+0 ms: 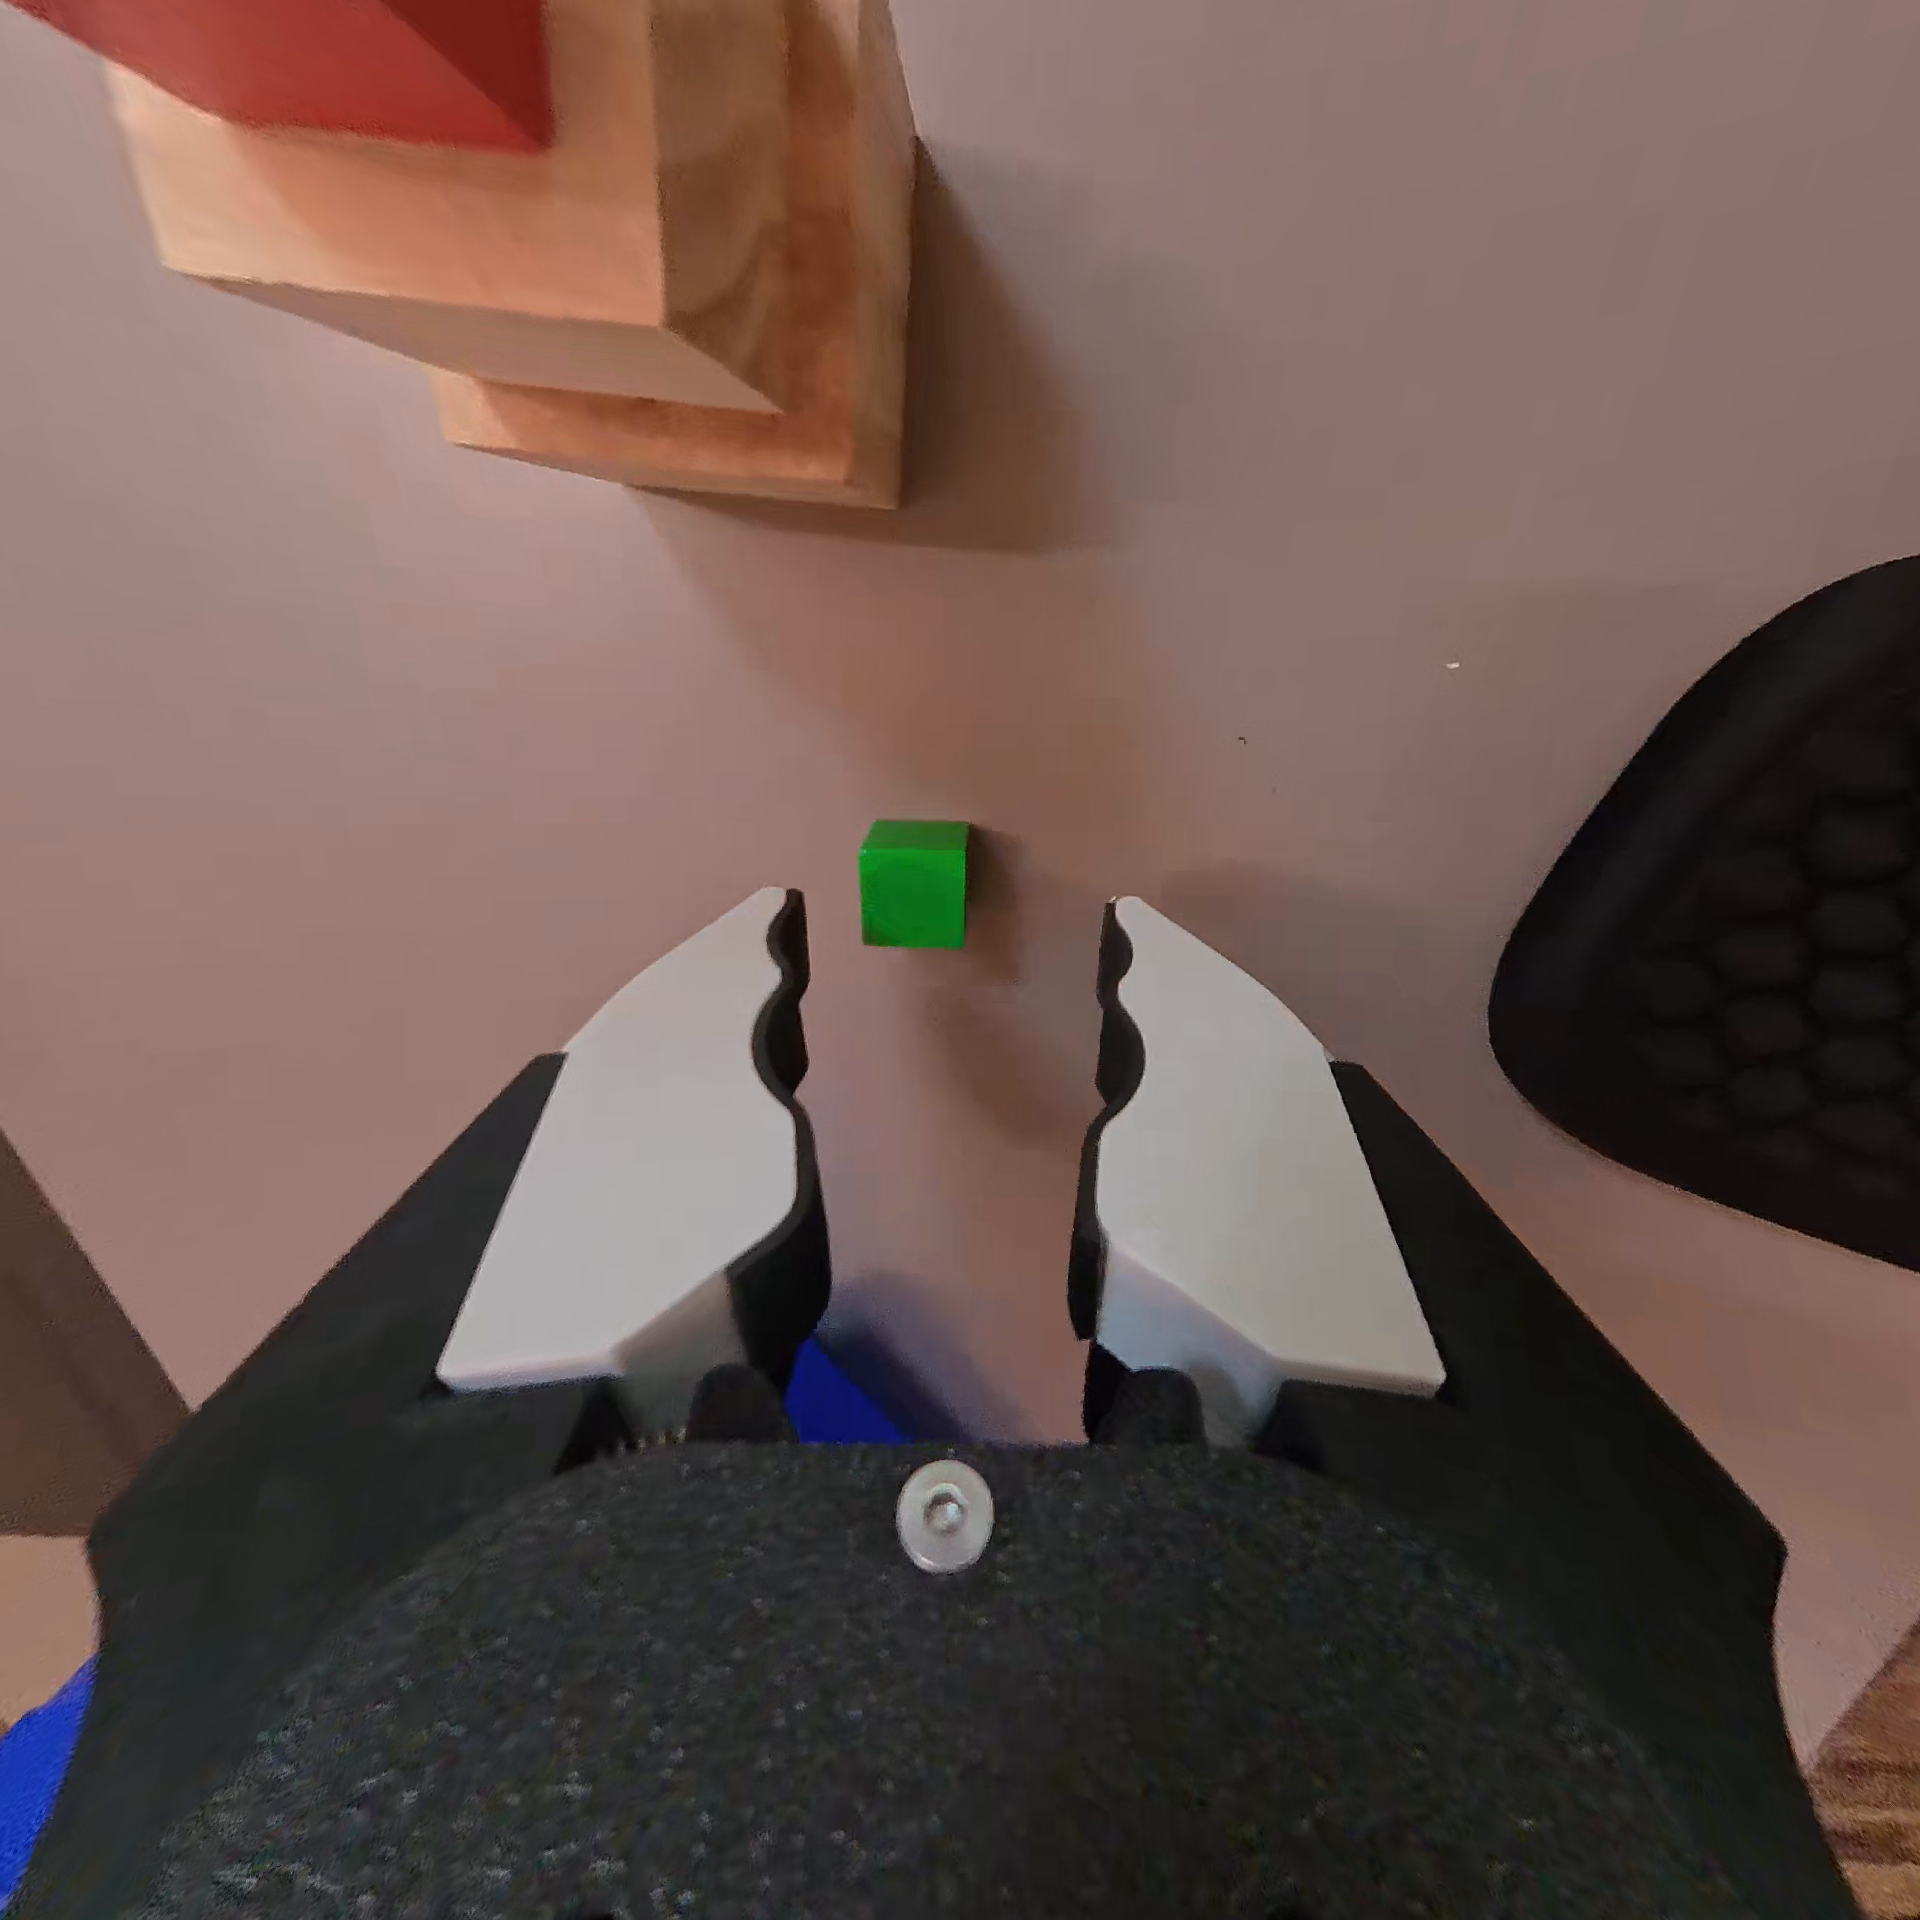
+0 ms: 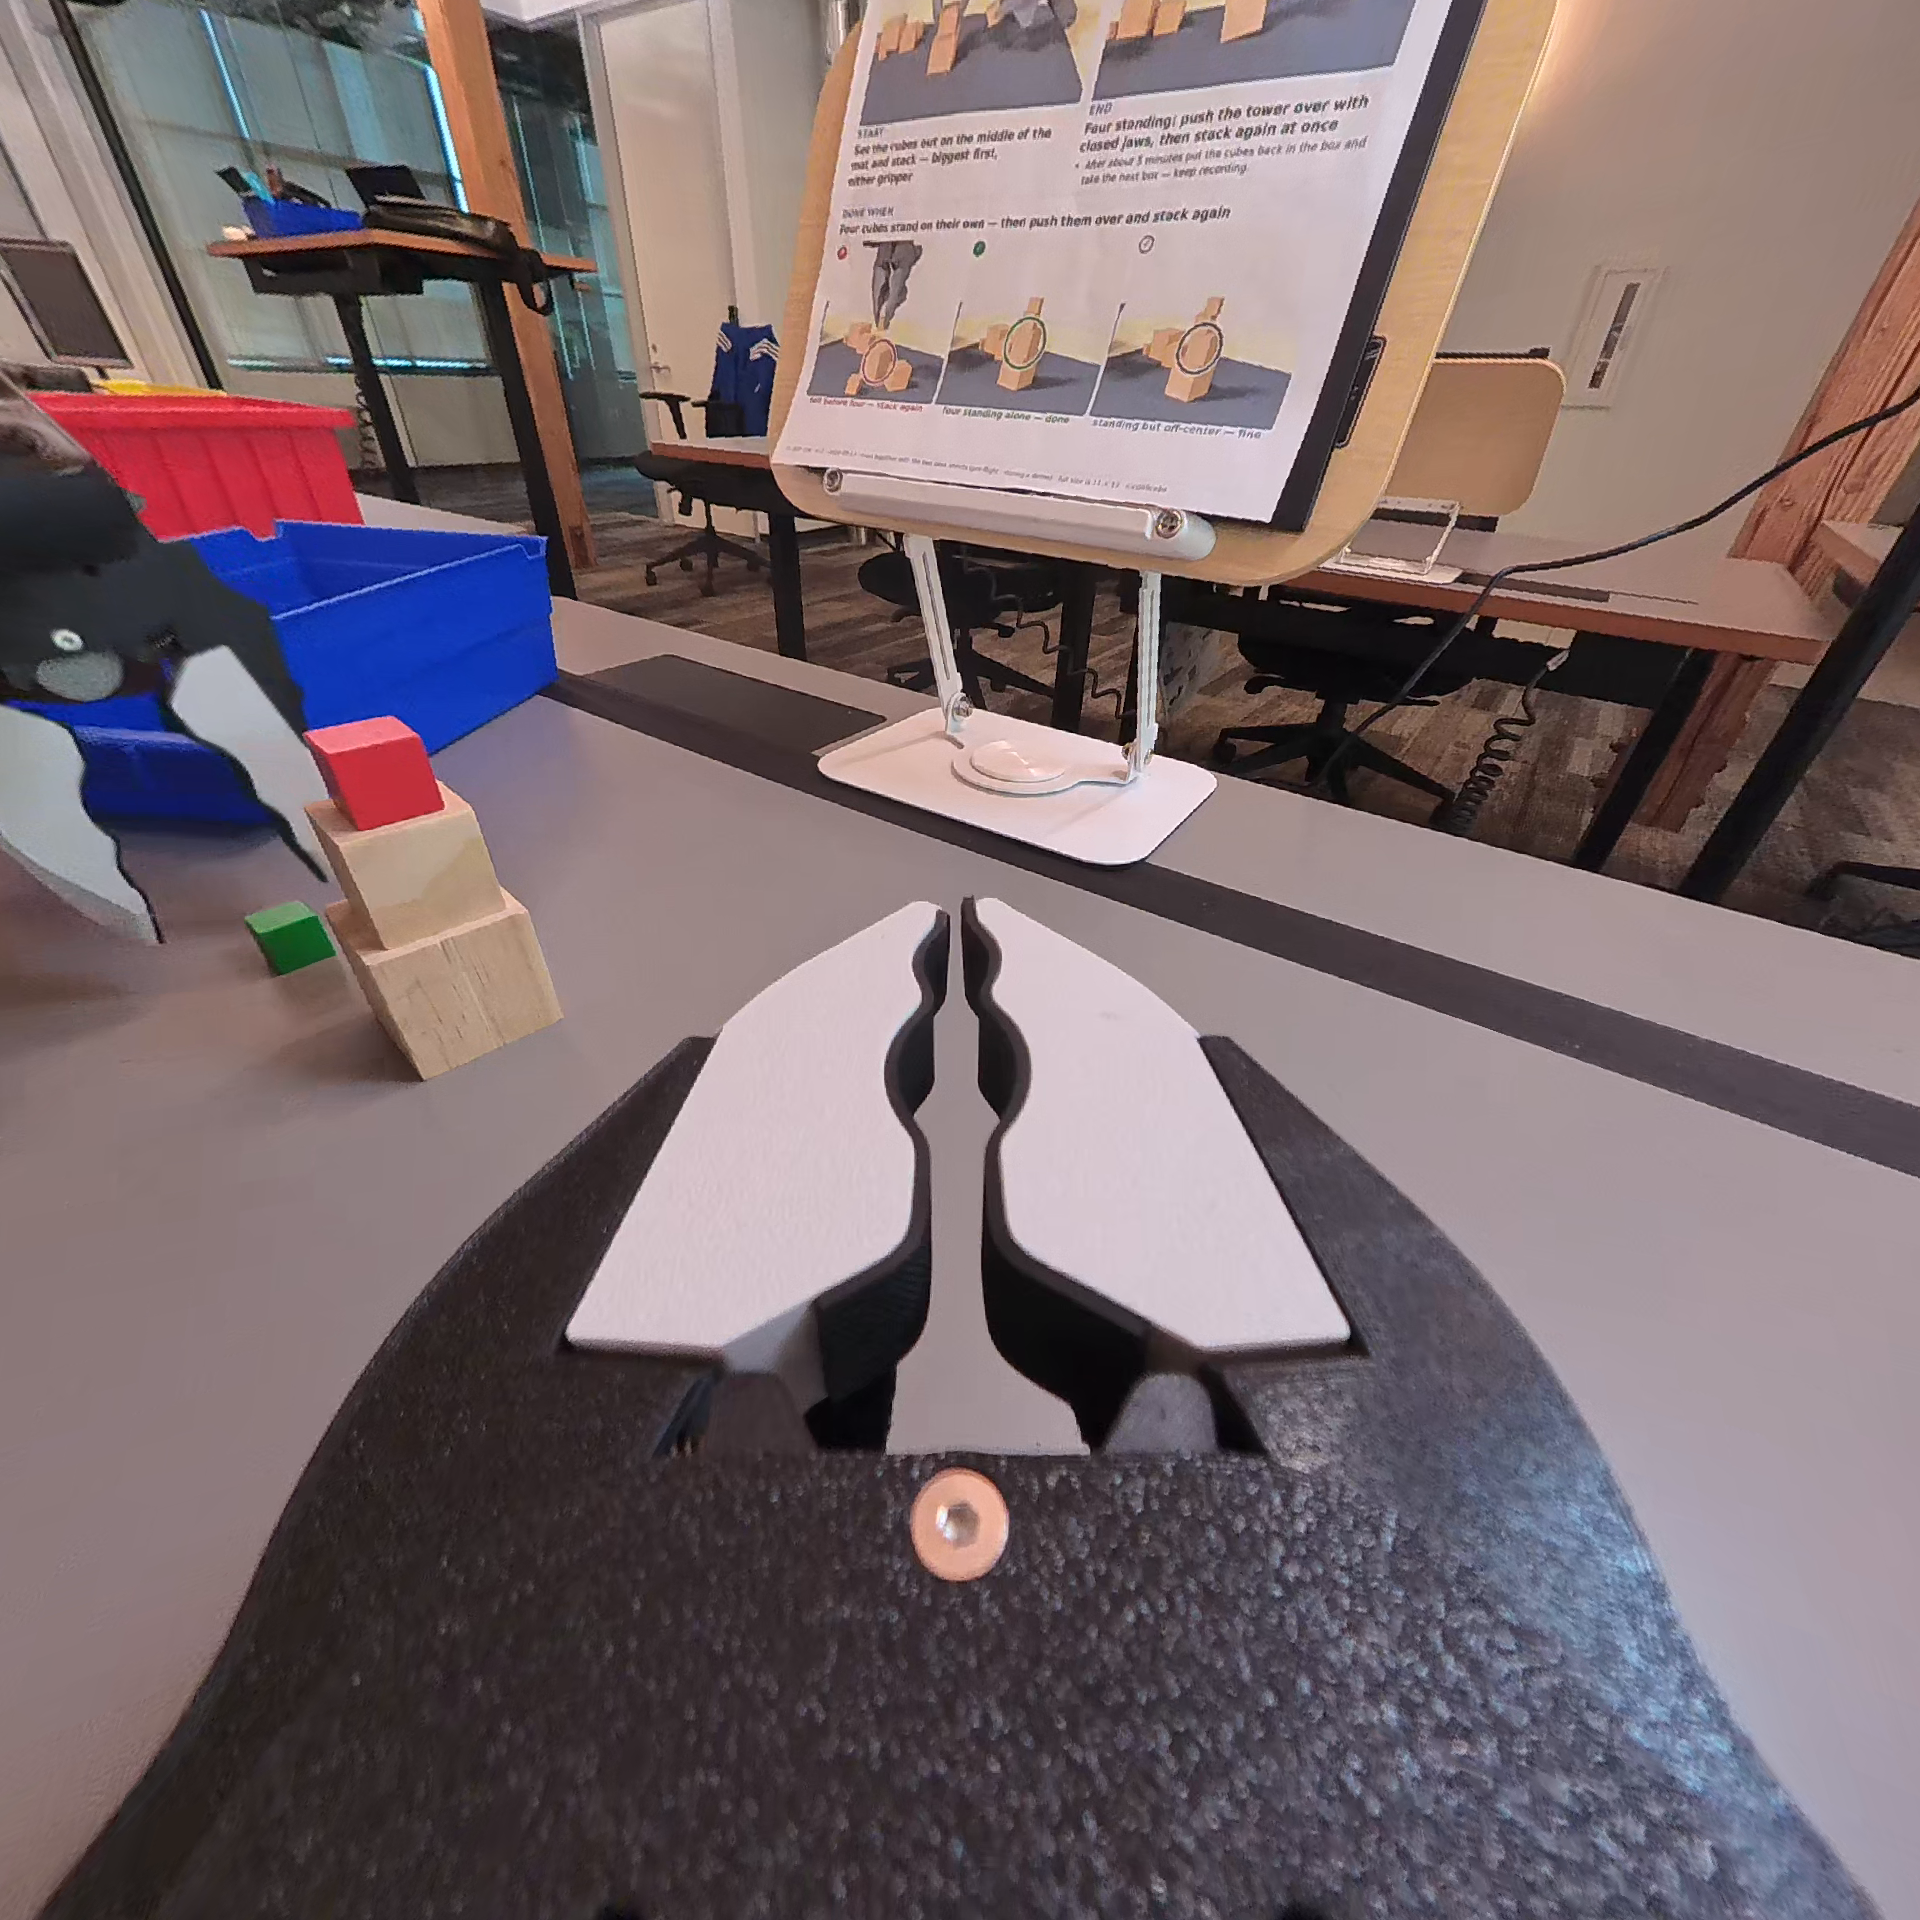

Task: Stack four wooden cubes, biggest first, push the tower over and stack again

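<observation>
The grey table (image 2: pixel 727 914) has a dark strip (image 2: pixel 1351 966) running along its far side. Directly on the table stand a large wooden cube (image 2: pixel 457 997), which carries a smaller wooden cube and a red one, and a small green cube (image 2: pixel 291 935) just beside it. The white base of a document stand (image 2: pixel 1018 779) rests across the strip, and a blue bin (image 2: pixel 405 623) sits at the far left.

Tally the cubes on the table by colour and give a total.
Plain wood: 2, the large bottom cube and the smaller cube stacked on it
Red: 1, the red cube on top
Green: 1, the green cube alone on the table
Total: 4
</observation>
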`<state>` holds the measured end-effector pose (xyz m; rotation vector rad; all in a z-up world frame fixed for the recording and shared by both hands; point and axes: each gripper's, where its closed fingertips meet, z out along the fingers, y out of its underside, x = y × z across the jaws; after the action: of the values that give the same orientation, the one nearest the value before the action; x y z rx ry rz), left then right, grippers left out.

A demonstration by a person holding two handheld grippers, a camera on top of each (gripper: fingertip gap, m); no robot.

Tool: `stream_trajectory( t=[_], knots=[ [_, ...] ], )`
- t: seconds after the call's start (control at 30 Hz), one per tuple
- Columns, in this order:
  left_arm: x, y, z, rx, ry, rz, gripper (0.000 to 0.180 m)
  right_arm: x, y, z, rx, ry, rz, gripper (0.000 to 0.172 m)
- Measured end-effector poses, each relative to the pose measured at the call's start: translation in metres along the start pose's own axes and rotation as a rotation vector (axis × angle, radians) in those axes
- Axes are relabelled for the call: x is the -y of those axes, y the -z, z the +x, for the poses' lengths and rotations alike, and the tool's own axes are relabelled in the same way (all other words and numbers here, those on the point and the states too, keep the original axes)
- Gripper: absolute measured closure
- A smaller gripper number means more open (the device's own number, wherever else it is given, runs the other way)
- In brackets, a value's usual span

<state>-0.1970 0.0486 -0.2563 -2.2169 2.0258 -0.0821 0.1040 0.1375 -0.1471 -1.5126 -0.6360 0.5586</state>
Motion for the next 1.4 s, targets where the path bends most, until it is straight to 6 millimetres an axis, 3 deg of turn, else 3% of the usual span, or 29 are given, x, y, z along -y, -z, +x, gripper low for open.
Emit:
stream_trajectory(
  t=[0.53,0.67,0.73,0.8,0.9,1.13,1.27,1.4],
  knots=[
    [-0.001,-0.013,-0.005,-0.014,-0.004,0.011,0.135,-0.001,0.001,0.004,-0.011,0.001,-0.003,0.169],
    [-0.006,-0.016,-0.010,-0.017,0.046,-0.016,0.144,-0.001,0.001,0.005,-0.013,-0.002,-0.002,0.169],
    [-0.010,-0.021,-0.010,-0.021,0.065,-0.046,0.159,-0.001,0.001,0.004,-0.014,-0.001,-0.004,0.169],
    [-0.009,-0.019,-0.013,0.003,0.064,-0.045,0.159,-0.003,0.001,0.005,-0.017,-0.002,-0.008,0.169],
    [0.002,0.003,-0.024,0.032,0.088,0.014,0.158,-0.005,0.000,0.006,-0.021,-0.008,-0.013,0.169],
    [0.051,0.083,-0.051,0.099,0.037,0.092,0.159,-0.001,0.002,0.006,-0.022,-0.007,0.001,0.170],
    [0.086,0.112,-0.053,0.117,-0.057,0.092,0.159,0.001,0.003,0.008,-0.028,-0.006,0.007,0.170],
    [0.116,0.127,-0.050,0.095,-0.117,0.125,0.159,0.004,0.004,0.009,-0.031,-0.008,0.020,0.170]
  ],
)
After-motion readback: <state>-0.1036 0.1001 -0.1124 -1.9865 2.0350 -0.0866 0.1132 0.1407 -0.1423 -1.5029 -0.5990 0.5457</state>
